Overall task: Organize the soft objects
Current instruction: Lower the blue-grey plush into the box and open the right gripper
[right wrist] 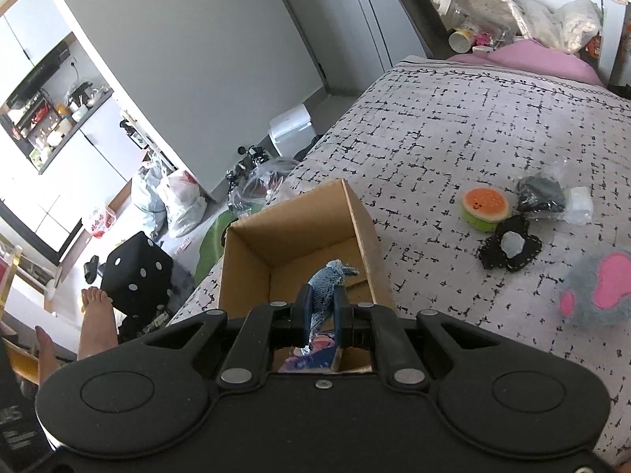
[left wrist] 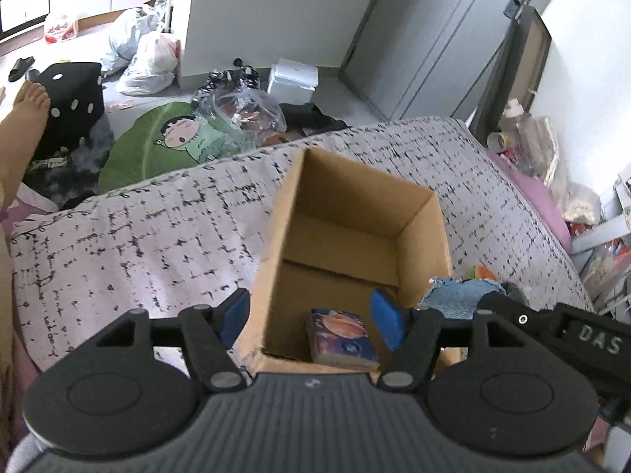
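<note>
An open cardboard box (left wrist: pixel 426 228) stands on the patterned bedspread (left wrist: pixel 138 236). A tissue pack (left wrist: pixel 341 337) with a planet print lies on its floor. My left gripper (left wrist: pixel 311 321) is open and empty, held over the box's near end. My right gripper (right wrist: pixel 321 311) is shut on a blue denim piece (right wrist: pixel 329 276) and holds it over the box (right wrist: pixel 366 228), above the tissue pack (right wrist: pixel 311 358). The denim (left wrist: pixel 457 295) also shows in the left wrist view, beside the right gripper's body. On the bed to the right lie a burger toy (right wrist: pixel 485 205), a black lace piece (right wrist: pixel 508 248), a dark wrapped item (right wrist: pixel 542 195) and a grey-and-pink plush paw (right wrist: pixel 603 287).
The bed's far edge drops to a cluttered floor with a black dice cushion (left wrist: pixel 73 110), a green leaf cushion (left wrist: pixel 157 138), plastic bags (left wrist: pixel 146 55) and a white box (left wrist: pixel 294 79). A person's bare foot (left wrist: pixel 29 98) is at the left. Clutter lines the bed's right side (left wrist: pixel 532 146).
</note>
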Motion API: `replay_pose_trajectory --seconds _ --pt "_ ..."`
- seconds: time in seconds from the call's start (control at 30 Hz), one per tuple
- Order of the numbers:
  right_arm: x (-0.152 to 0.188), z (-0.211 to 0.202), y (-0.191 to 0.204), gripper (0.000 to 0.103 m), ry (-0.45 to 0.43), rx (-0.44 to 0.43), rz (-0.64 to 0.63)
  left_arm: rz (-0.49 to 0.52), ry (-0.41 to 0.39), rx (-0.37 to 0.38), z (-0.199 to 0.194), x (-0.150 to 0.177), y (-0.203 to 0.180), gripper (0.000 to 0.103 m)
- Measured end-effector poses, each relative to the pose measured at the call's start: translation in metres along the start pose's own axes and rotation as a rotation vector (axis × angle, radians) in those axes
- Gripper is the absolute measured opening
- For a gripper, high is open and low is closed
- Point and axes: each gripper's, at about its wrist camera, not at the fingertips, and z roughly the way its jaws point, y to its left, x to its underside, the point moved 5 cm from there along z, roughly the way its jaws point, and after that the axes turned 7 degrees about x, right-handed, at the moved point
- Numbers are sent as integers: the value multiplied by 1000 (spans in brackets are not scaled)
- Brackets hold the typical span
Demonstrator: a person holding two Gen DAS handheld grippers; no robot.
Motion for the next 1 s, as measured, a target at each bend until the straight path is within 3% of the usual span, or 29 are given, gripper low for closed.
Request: replay_pose_trajectory --seconds 0.33,0.37,0.53,0.6,0.73,0.8,1.0 --pt "1 10 3 12 24 3 8 -6 -4 -2 -11 -5 10 67" --pt "1 10 3 16 29 -2 7 -7 -4 -3 -12 -4 11 68" --pt "2 7 2 18 36 -13 14 1 -5 -1 -15 -3 8 74" --pt "2 4 -1 27 40 -15 22 9 -3 -3 -17 -3 6 78" --pt "0 -3 -8 35 33 -20 23 7 -3 -15 -20 -3 4 82" --pt "-2 -9 -13 48 23 -20 26 14 -5 -24 -22 -3 1 83" --pt "-7 -30 -32 62 8 -31 50 46 -28 -34 -31 -1 -11 94"
